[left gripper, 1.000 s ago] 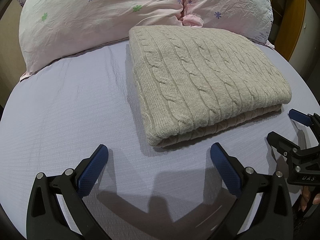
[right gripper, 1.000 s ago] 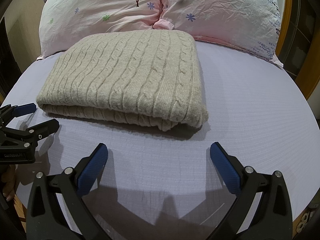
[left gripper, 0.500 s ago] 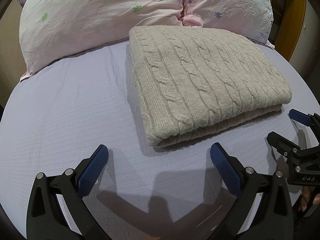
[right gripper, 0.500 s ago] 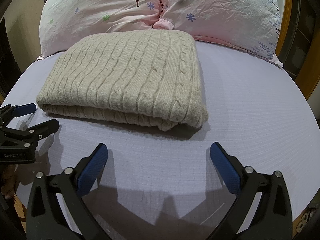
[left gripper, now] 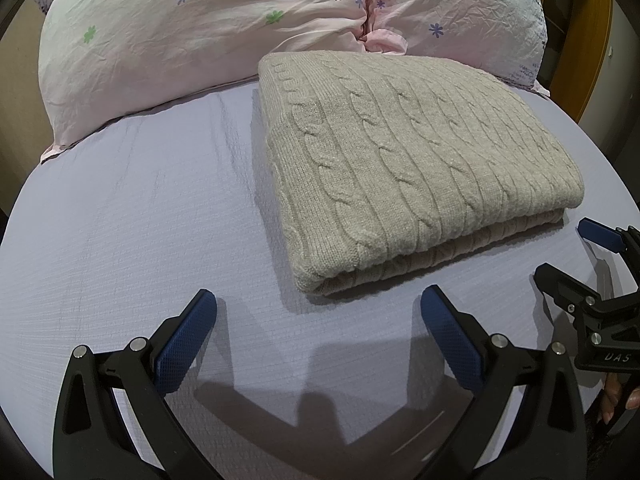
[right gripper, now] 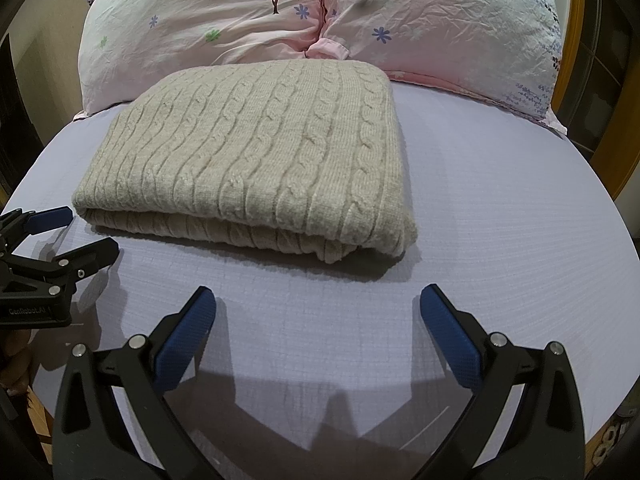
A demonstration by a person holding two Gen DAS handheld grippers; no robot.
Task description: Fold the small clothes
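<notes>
A beige cable-knit sweater (left gripper: 408,164) lies folded into a thick rectangle on the lilac bed sheet (left gripper: 140,220); it also shows in the right wrist view (right gripper: 260,160). My left gripper (left gripper: 318,320) is open and empty, just short of the sweater's near left corner. My right gripper (right gripper: 318,320) is open and empty, in front of the sweater's near right corner. Each gripper shows in the other's view, the right one (left gripper: 568,252) at the right edge and the left one (right gripper: 76,232) at the left edge. Neither touches the sweater.
Two pink floral pillows (left gripper: 208,40) (right gripper: 440,28) lie against the head of the bed behind the sweater. A wooden bed frame or door (right gripper: 624,132) stands at the right. Bare sheet (right gripper: 500,216) spreads right of the sweater.
</notes>
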